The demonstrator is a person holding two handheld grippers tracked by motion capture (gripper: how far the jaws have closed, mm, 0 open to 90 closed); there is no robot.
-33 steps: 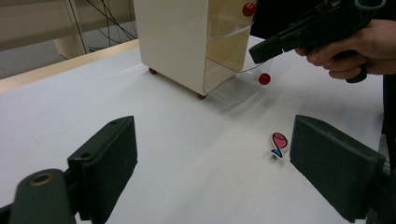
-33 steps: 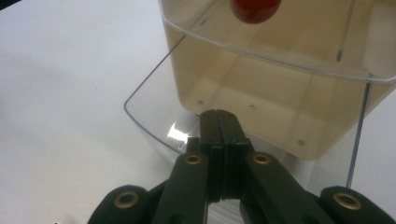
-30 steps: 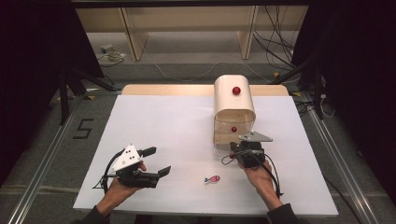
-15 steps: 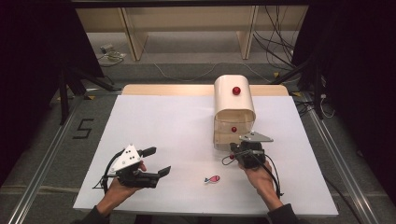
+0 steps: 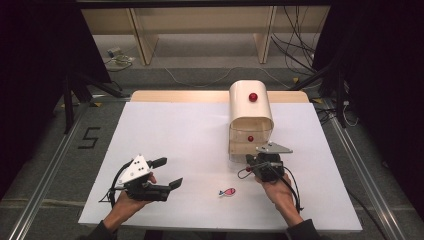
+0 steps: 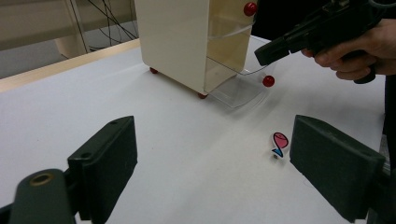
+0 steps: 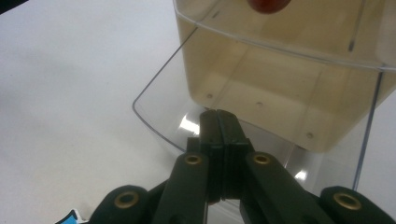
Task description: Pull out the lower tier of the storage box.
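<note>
Cream cabinet [image 5: 251,116], clear door [image 6: 240,88] down; right gripper [image 5: 248,165] closed, empty; left gripper [image 5: 166,173] wide open; fish sticker [image 5: 227,191] between.

Black left hand-held gripper [image 5: 161,173] with grey three-cornered plate, black right hand-held gripper [image 5: 248,166], brass-coloured rivets, trailing black cables

upper knob [image 7: 267,4]: cut by top edge | fish sticker [image 7: 71,217]: mostly hidden behind right tool [image 7: 219,122]
</note>
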